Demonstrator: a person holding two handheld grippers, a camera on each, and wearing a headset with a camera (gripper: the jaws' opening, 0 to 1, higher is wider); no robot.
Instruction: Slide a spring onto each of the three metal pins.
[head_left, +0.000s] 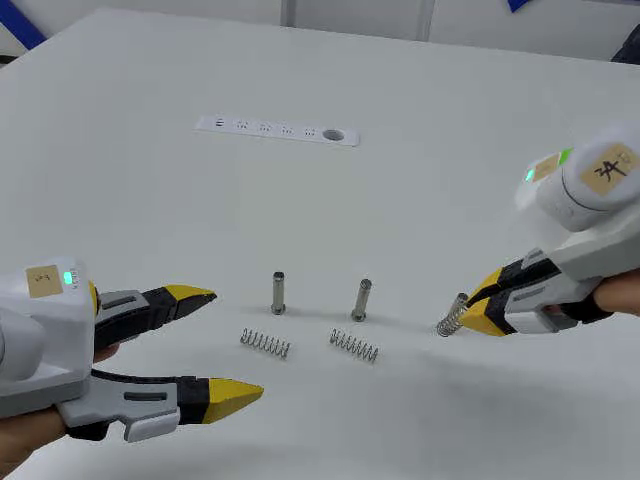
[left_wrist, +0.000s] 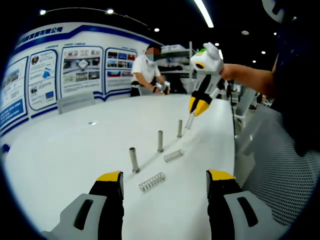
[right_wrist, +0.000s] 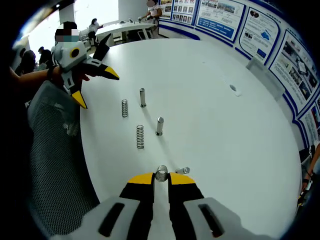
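Three metal pins (head_left: 278, 293) are stood upright in a row on the tabletop (head_left: 400, 200). Two springs (head_left: 265, 343) are laid flat nearby. A third spring (head_left: 450, 320) is held tilted in the right tool (head_left: 466, 312), beside the rightmost pin (left_wrist: 180, 128).

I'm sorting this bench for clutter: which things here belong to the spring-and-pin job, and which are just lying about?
Job: left pin, middle pin, right pin; left spring and middle spring, both lying loose; third spring, gripped by the right gripper; open left gripper.
Lying about: white power strip.
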